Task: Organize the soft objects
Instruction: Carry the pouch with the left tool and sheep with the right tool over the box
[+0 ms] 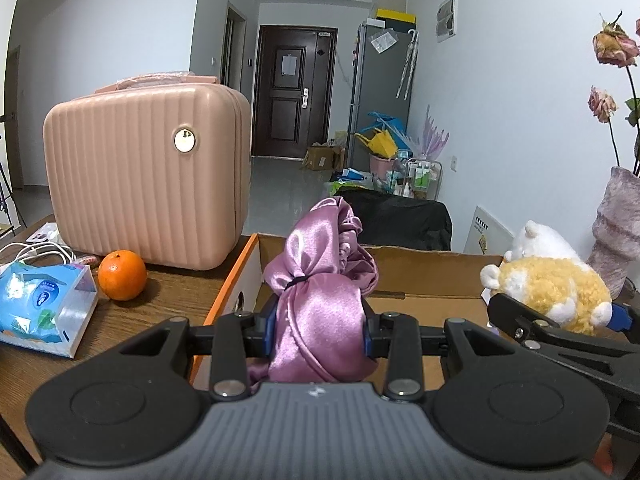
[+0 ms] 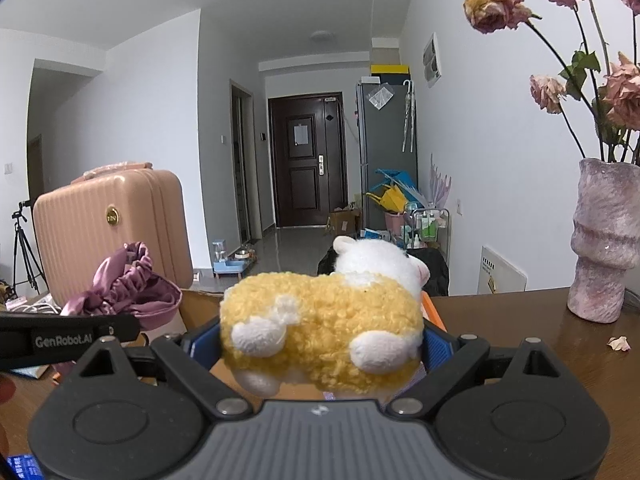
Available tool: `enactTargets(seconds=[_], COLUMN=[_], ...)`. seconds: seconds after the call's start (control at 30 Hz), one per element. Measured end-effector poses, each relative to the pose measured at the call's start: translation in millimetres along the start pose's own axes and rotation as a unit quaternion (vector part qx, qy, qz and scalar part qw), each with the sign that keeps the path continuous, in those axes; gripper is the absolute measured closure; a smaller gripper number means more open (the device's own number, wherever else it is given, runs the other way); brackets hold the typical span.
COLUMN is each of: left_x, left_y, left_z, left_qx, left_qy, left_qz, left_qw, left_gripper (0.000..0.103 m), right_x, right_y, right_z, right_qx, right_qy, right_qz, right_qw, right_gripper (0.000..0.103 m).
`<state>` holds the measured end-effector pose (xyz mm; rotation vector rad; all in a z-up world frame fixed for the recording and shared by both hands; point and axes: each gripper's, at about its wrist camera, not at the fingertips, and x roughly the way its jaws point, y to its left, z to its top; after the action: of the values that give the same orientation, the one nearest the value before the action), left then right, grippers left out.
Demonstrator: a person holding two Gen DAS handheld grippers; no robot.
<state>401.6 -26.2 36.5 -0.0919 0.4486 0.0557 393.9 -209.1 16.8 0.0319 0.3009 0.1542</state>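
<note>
1. Satin fills the left claw (image 1: 319, 330): its blue pads are clenched on the purple bonnet (image 1: 320, 280), just under the black tie that cinches it, and the bundle hangs above the box (image 1: 424, 264), near the left wall.
2. The right claw (image 2: 322, 350) is clenched on the plush (image 2: 320, 320), a yellow and white toy pinched across its belly and held over the box's right side, legs toward the camera.
3. Handling, as I judge it: both look very light and fully compressible. The satin looks slippery and may slide through the pads, so the knot at the tie is the surest hold. The curly pile of the plush should grip well, and the mid-body is a sound place to take it.
4. Neither can break, so a short drop into the box should be safe.
5. Left of the box on the brown surface (image 1: 172, 292) sit an orange (image 1: 122, 276), a tissue pack (image 1: 44, 304) and a pink case (image 1: 144, 176).
6. Right of the box stands a vase (image 2: 604, 240) of dried roses, the one fragile thing nearby.
</note>
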Motion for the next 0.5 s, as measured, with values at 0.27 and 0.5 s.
enactTargets(seconds=[0.27,0.5], left_x=[10.8,18.7], left_y=[-0.4,-2.8], left_z=[0.4,2.4], left_qx=[-0.008,-0.011], left_qy=[0.015,0.024], left_qz=[0.006,0.009], left_qw=[0.9998,0.9996], left_gripper=[0.066,0.066], right_x=[7.7,19.5], right_y=[0.0,-0.5], right_z=[1.1,1.3], right_qx=[-0.003,0.000], right_qy=[0.011,0.024], right_qz=[-0.007,-0.011], right_qw=[1.000,1.000], right_gripper=[0.008,0.008])
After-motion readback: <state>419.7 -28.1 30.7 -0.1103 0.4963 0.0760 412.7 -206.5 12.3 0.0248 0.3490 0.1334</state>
